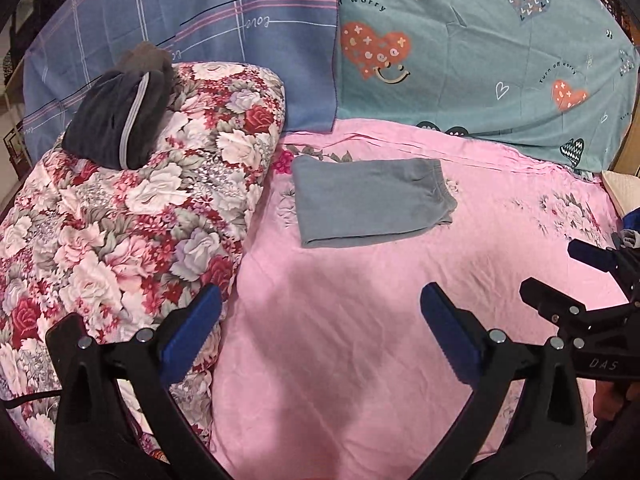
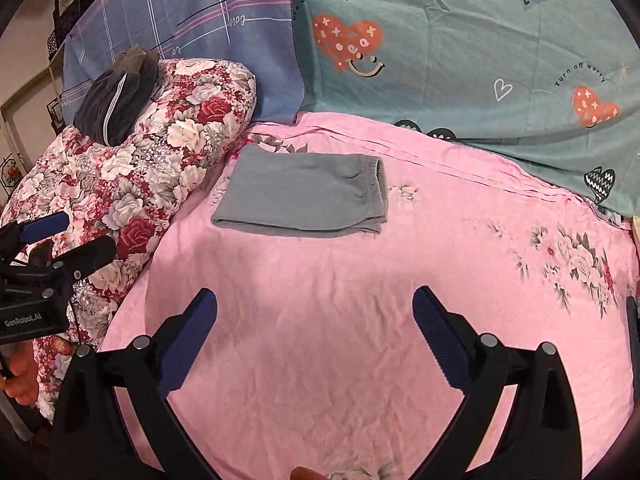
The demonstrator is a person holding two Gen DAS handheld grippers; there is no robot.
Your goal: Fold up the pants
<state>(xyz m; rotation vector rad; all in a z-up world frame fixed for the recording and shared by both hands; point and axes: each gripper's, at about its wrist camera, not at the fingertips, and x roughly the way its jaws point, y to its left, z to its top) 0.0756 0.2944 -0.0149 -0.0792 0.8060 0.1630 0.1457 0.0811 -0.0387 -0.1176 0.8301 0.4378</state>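
Folded grey pants (image 1: 370, 200) lie flat on the pink bedsheet (image 1: 320, 340) at frame centre, beside the floral quilt (image 1: 132, 216). Left claw (image 1: 320, 336) and right claw (image 2: 316, 336), at the lower frame edges, stand apart and empty, well short of the pants.

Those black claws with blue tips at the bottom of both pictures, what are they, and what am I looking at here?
They are hand-held grippers, one in each of a person's hands, with no robot arm behind them. Each carries a wide-angle camera looking along its own fingers. One picture comes from the left gripper, the other from the right gripper. Both stand open and hold nothing. Ahead, on the pink bedsheet, lie grey pants, already folded into a neat rectangle. To the left is a flowered quilt with dark clothes on top. Each view also catches the other gripper at its edge.
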